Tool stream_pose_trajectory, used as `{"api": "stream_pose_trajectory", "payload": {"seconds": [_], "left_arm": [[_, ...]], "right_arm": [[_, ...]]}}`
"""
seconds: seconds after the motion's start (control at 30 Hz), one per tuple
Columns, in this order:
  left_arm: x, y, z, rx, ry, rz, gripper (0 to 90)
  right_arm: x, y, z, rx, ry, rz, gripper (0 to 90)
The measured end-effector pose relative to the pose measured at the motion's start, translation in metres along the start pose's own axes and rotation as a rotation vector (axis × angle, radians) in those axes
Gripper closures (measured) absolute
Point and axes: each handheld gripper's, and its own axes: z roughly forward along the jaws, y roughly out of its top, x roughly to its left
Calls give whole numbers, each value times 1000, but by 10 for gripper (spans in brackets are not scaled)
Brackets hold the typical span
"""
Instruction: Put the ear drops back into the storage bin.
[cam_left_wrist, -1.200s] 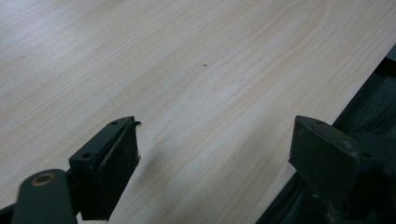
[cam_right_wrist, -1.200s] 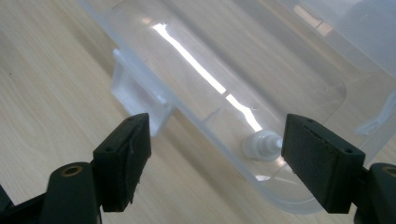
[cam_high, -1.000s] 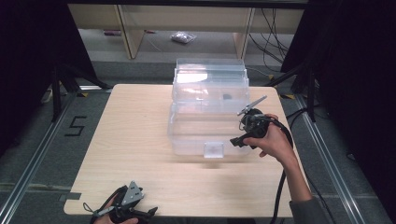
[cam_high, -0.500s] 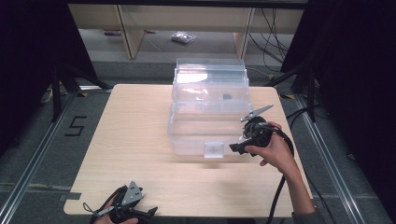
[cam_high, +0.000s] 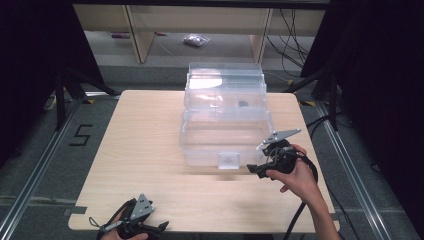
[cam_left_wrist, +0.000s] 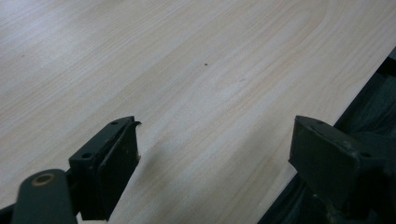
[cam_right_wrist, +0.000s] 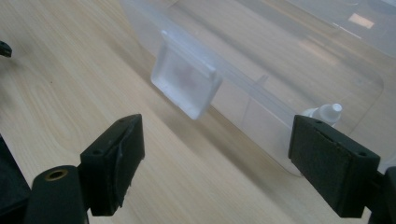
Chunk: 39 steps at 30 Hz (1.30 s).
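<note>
One clear plastic box (cam_high: 225, 125), two tools, one table (cam_high: 140, 145)

Right hand-held gripper (cam_high: 256, 170) jaws just opening wide, left hand-held gripper (cam_high: 161, 228) jaws apart

black claws (cam_high: 256, 170), grey plates, trailing cables

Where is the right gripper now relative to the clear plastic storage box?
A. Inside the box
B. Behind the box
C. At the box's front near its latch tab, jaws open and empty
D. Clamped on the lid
C: the right gripper sits in front of the clear plastic storage box, jaws apart beside the latch tab, nothing between them.
</note>
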Motion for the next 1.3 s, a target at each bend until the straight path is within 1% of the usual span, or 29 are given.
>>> {"api": "stream_pose_trajectory", "payload": {"seconds": [0.03, 0.1, 0.17, 0.2, 0.27, 0.3, 0.37, 0.4, 0.47, 0.5, 0.53, 0.57, 0.6, 0.67, 0.7, 0.77, 0.8, 0.83, 0.93, 0.97, 1.0, 1.03, 1.07, 1.13, 1.17, 1.2, 1.23, 1.27, 1.3], "left_arm": [[0, 0, 0, 1, 0, -2, 150], [0, 0, 0, -2, 2, -7, 150], [0, 0, 0, -4, 1, -7, 150], [-1, 0, 0, -3, -2, -4, 150], [-1, 0, 0, -6, 0, -7, 150], [-1, 0, 0, -10, -2, -11, 150], [0, 0, -1, -1, -5, -5, 150], [1, 0, -2, 17, -11, 23, 150], [0, 0, -1, 11, -7, 17, 150], [-1, 0, 0, -5, -3, -2, 150], [0, 0, -1, 8, -7, 15, 150], [1, 0, -2, 21, -9, 30, 150], [1, 0, -2, 16, -8, 21, 150], [1, 0, -2, 9, -5, 15, 150], [0, 0, -2, 10, -7, 16, 150], [0, 0, -2, 15, -11, 23, 150], [0, 0, -2, 12, -9, 18, 150], [0, 1, -2, 13, -6, 19, 150], [1, 0, -2, 17, -8, 24, 150], [1, 0, -2, 10, -4, 17, 150], [1, 0, -2, 11, 3, 20, 150], [-1, 0, 0, -9, 9, -7, 150], [-1, 0, -1, -5, 0, 0, 150], [-1, 0, -1, -4, -3, 0, 150], [0, 0, -2, 8, 1, 15, 150], [-1, 0, -1, -7, 1, -3, 150], [-1, 0, -1, -5, 0, 1, 150], [-1, 0, -1, -5, 0, 1, 150], [-1, 0, -1, -2, 1, 2, 150]], "right_arm": [[0, -2, 1, -17, -7, -16, 194], [4, -6, 2, -28, -1, -19, 196], [5, -7, 2, -38, 3, -13, 198], [10, -12, 3, -55, 20, 18, 201], [11, -16, 5, -67, 24, -11, 204], [14, -18, 5, -70, 15, 19, 204], [13, -20, 4, -66, 17, 19, 203], [12, -25, 8, -93, 10, 14, 200], [12, -27, 8, -77, 13, 16, 200], [13, -32, 11, -83, 29, 30, 200], [12, -34, 13, -86, 13, 14, 199], [14, -37, 15, -92, 25, 37, 198], [15, -39, 17, -97, 24, 51, 199], [13, -41, 16, -88, 27, 38, 204], [12, -47, 20, -119, 31, 59, 203], [13, -51, 22, -129, 37, 81, 202], [12, -54, 22, -104, 36, 78, 200], [11, -57, 24, -122, 33, 62, 200], [13, -63, 26, -97, 44, 77, 200], [15, -65, 29, -124, 41, 94, 200], [14, -67, 28, -104, 40, 79, 200], [14, -68, 28, -102, 37, 80, 198], [16, -71, 30, -108, 42, 110, 196], [15, -75, 30, -103, 37, 92, 192], [16, -77, 31, -106, 45, 96, 191], [14, -78, 32, -115, 38, 79, 191], [17, -80, 32, -109, 36, 105, 191], [17, -82, 32, -103, 34, 95, 193], [16, -84, 34, -114, 26, 78, 196]]}}
